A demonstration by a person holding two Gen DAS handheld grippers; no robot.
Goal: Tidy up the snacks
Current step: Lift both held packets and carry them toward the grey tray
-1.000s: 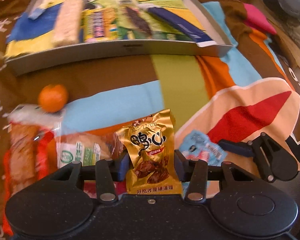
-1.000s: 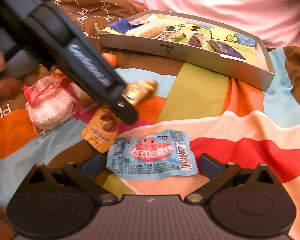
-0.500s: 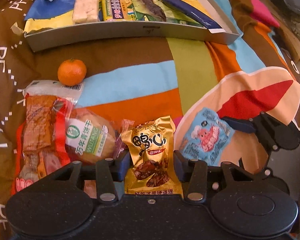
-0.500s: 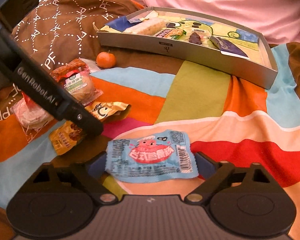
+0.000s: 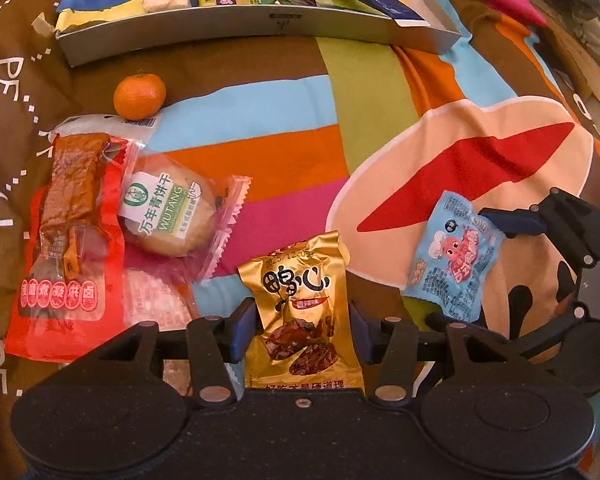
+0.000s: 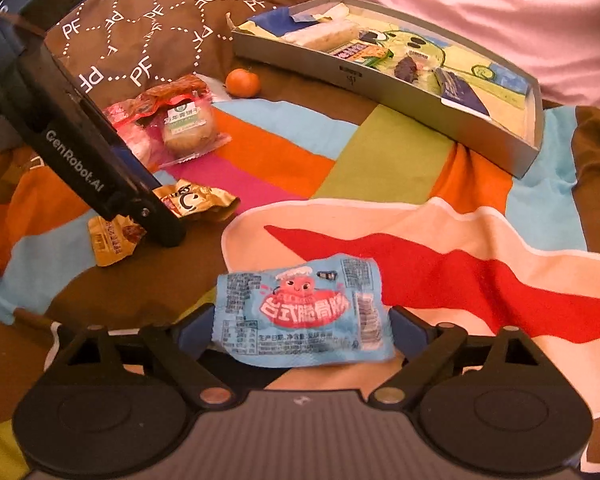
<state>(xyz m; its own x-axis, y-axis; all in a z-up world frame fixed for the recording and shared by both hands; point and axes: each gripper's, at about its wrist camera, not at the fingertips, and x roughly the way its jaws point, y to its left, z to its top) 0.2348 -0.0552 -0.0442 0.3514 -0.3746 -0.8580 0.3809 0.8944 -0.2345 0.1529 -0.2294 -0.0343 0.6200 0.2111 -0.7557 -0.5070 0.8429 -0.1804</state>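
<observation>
So on the far left of our left wrist view we've got a red packet of braised meat (image 5: 66,248) lying on the patchwork bedspread (image 5: 380,120), with a clear-wrapped round biscuit (image 5: 172,216) overlapping its right edge and a mandarin (image 5: 139,96) just above them.

Our left tool (image 5: 302,330) has its fingers narrowed in on a gold snack pouch (image 5: 300,304), blue pads pressing both sides of it, so it's clamped on that one. From the right wrist view the pouch is folded over the tool tip and sits low against the bedspread; can't tell if it's fully lifted.

Further right, our right tool (image 6: 302,330) is spread a lot wider, and a light blue snack packet (image 6: 300,316) sits crosswise between its pads. The pads look like they meet the packet's two ends and it seems pinched, a bit crumpled and raised off the fabric.

Up top, well apart from both tools, the grey cardboard tray (image 5: 260,24) already has a few snack bars lined up inside.
</observation>
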